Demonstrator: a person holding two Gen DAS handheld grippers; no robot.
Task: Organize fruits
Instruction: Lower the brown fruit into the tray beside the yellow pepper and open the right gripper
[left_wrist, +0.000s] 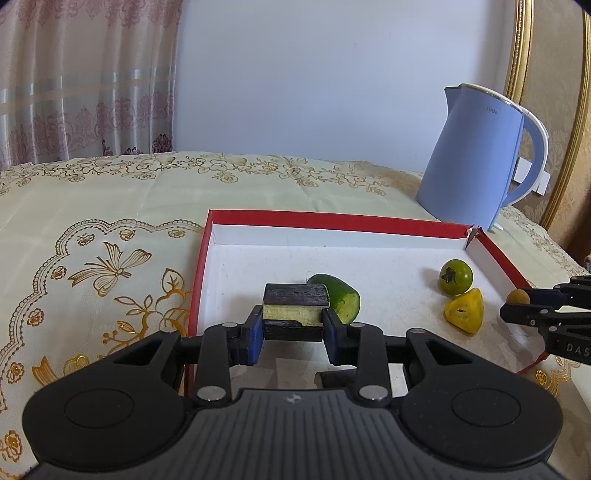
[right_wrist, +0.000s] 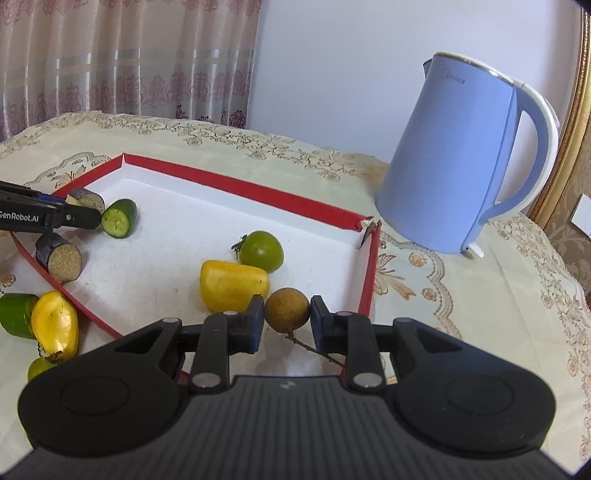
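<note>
My left gripper (left_wrist: 293, 325) is shut on an eggplant piece (left_wrist: 294, 308) with dark skin and pale flesh, held over the red-rimmed white tray (left_wrist: 332, 219). A cut cucumber piece (left_wrist: 341, 301) lies just behind it. My right gripper (right_wrist: 287, 314) is shut on a round brown longan (right_wrist: 287, 309) at the tray's right side. In the tray lie a green tomato (right_wrist: 262, 251) and a yellow pepper piece (right_wrist: 232, 286). A second eggplant piece (right_wrist: 59, 256) rests on the tray's near-left rim.
A blue kettle (right_wrist: 461, 158) stands behind the tray at the right. Outside the tray at the near left lie a yellow pepper piece (right_wrist: 55, 321), a green cucumber piece (right_wrist: 16, 314) and a small green fruit (right_wrist: 38, 367). The floral tablecloth (left_wrist: 92, 221) stretches left.
</note>
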